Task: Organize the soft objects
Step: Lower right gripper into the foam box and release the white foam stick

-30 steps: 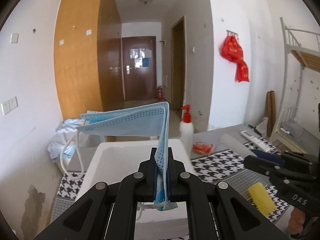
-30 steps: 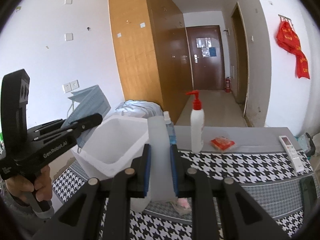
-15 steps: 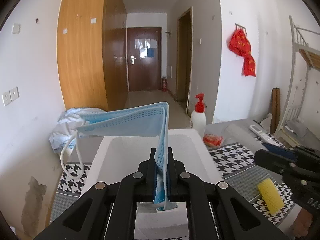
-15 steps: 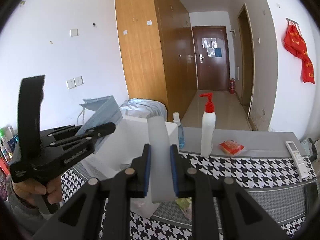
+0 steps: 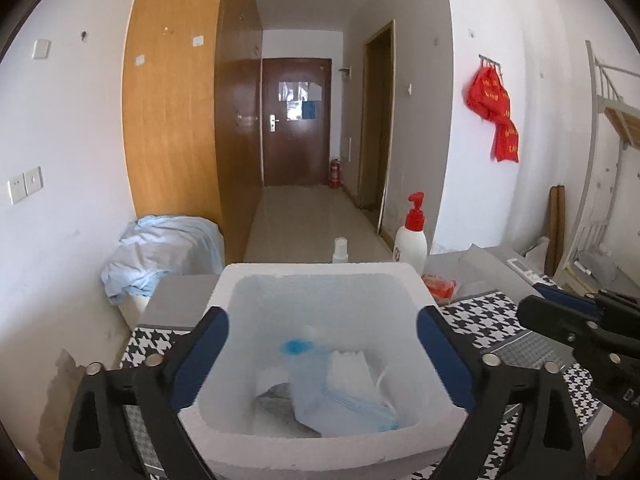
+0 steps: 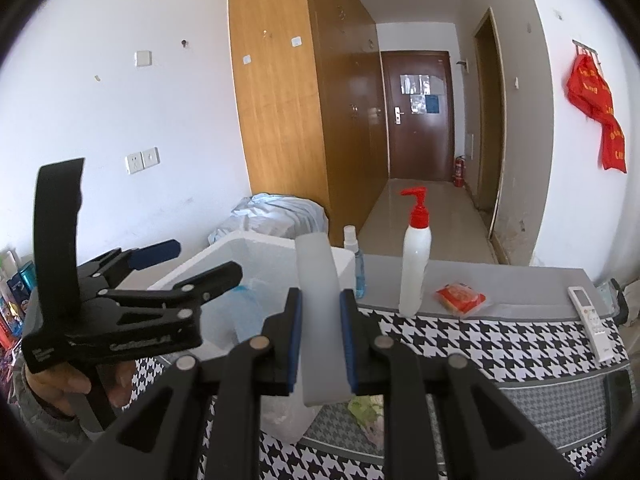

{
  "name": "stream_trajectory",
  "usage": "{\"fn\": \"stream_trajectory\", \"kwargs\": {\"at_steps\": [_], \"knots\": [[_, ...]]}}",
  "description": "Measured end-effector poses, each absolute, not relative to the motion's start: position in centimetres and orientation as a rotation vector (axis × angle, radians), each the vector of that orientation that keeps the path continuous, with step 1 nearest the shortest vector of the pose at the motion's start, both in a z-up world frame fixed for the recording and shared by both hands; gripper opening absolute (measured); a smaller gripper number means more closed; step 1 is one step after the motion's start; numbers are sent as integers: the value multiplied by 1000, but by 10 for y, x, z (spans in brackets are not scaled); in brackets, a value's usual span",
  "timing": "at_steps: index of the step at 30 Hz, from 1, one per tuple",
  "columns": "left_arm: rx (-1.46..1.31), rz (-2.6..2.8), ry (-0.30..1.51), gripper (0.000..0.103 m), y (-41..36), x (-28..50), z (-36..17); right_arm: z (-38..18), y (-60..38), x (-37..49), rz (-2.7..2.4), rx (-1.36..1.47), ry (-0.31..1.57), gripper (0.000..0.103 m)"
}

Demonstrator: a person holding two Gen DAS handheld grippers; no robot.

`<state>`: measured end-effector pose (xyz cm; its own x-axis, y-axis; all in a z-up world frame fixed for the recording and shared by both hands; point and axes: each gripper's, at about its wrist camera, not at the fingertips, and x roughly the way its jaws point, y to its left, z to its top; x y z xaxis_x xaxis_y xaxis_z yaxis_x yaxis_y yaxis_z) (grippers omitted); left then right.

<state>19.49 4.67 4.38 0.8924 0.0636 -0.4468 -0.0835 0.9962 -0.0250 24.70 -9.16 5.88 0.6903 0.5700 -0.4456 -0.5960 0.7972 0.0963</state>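
Note:
My left gripper point(image 5: 322, 340) hovers over a white foam box point(image 5: 320, 270), its jaws opening wide with nothing between them. A blue face mask point(image 5: 340, 400) lies inside the box on other soft items. In the right wrist view the left gripper point(image 6: 204, 258) hangs above the foam box point(image 6: 256, 242), held by a hand. My right gripper point(image 6: 320, 332) is shut on a translucent white strip point(image 6: 316, 276) that stands up between the pads, just right of the box. The right gripper's tip point(image 5: 560, 314) shows at the right edge of the left wrist view.
A red-capped pump bottle point(image 6: 416, 272), a small spray bottle point(image 6: 354, 264), a red packet point(image 6: 460, 298) and a white remote point(image 6: 592, 320) sit on the houndstooth tablecloth point(image 6: 500, 344). A pile of pale blue fabric point(image 5: 160, 252) lies behind the box at the left.
The left gripper's jaws have gone from shut to wide apart, and the blue mask it held has dropped into the foam box. The right gripper keeps its grip on the strip.

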Motion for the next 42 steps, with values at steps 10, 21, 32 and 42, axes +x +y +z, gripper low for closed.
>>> {"fn": "stream_trajectory", "kwargs": {"at_steps": [10, 21, 32, 42], "knots": [[-38, 127, 418, 102, 65, 181, 53, 58, -71, 252, 673, -74, 488, 22], [-44, 160, 397, 102, 84, 164, 54, 57, -51, 253, 692, -96, 494, 22], [-56, 191, 389, 102, 99, 151, 51, 54, -30, 258, 713, -112, 505, 22], [-62, 212, 384, 102, 107, 146, 48, 48, -13, 268, 714, -125, 539, 22]]}}
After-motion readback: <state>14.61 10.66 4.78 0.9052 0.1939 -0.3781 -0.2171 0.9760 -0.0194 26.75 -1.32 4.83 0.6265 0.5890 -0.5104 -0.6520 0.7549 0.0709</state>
